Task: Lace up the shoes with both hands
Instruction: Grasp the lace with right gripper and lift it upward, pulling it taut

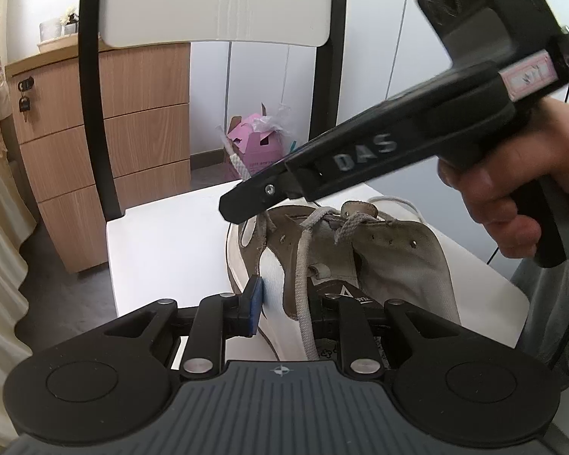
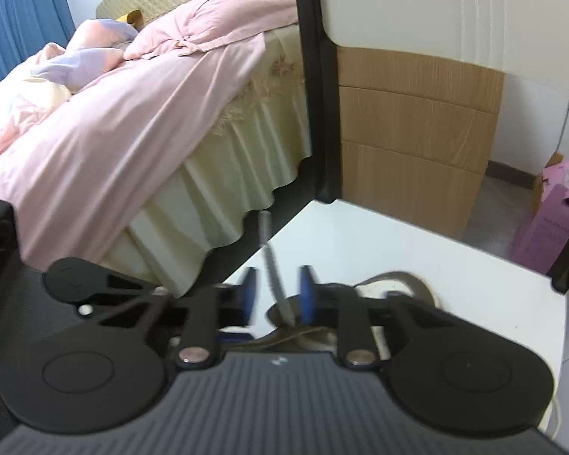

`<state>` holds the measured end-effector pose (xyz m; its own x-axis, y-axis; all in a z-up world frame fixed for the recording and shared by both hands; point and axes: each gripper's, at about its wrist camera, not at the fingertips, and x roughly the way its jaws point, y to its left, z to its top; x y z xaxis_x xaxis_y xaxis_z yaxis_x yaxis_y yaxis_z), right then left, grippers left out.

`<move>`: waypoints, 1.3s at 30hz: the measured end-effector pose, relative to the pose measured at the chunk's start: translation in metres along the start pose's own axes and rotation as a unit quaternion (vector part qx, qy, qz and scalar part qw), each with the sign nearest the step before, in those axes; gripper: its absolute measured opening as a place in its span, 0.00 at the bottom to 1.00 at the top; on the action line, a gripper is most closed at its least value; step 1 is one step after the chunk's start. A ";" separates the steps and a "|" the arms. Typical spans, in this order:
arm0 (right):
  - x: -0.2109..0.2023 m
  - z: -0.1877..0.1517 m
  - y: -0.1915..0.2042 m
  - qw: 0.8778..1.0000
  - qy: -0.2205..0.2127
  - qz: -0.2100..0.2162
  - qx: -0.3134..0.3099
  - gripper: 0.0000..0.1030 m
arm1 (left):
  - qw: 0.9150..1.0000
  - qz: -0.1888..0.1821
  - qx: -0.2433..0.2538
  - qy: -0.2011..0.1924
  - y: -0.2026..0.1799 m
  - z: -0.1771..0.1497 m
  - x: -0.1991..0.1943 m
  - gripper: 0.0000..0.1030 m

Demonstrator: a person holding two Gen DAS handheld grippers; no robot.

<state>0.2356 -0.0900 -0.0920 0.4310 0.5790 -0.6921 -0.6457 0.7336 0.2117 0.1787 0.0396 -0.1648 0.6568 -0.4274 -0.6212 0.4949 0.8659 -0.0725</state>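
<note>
The left gripper point(image 1: 284, 305) was clamped on the side wall of the worn olive-and-white canvas shoe point(image 1: 398, 261), with one blue pad outside the wall and the other finger inside the opening. In its own blurred view, the right gripper point(image 2: 278, 295) had its blue pads spread. The grey-white flat shoelace point(image 2: 272, 265) rose between them towards twelve o'clock, and I could not tell whether it touched either pad. A hand point(image 1: 512, 197) gripped that tool's handle at three o'clock in the left view. The shoe lay on the white chair seat point(image 1: 170, 250). Beyond it, a wooden drawer cabinet point(image 1: 95, 132) stood at ten o'clock and a pink cardboard box point(image 1: 254, 148) at twelve.
</note>
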 end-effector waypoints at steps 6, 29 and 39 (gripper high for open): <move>-0.007 0.005 0.004 0.999 -0.030 -0.007 0.008 0.02 | 1.000 0.007 0.001 0.007 -0.004 0.002 0.002 0.21; -0.167 0.206 0.110 0.953 -0.282 0.069 -0.086 0.02 | 1.000 0.011 0.013 0.022 -0.019 0.007 0.014 0.22; -0.243 0.286 0.151 0.911 -0.384 0.058 -0.139 0.02 | 0.999 0.010 0.022 0.031 -0.028 0.010 0.018 0.22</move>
<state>0.2139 -0.0179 0.3056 0.5943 0.8035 0.0337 -0.8039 0.5947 -0.0031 0.1818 0.0054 -0.1662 0.6318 -0.3913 -0.6691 0.5071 0.8615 -0.0250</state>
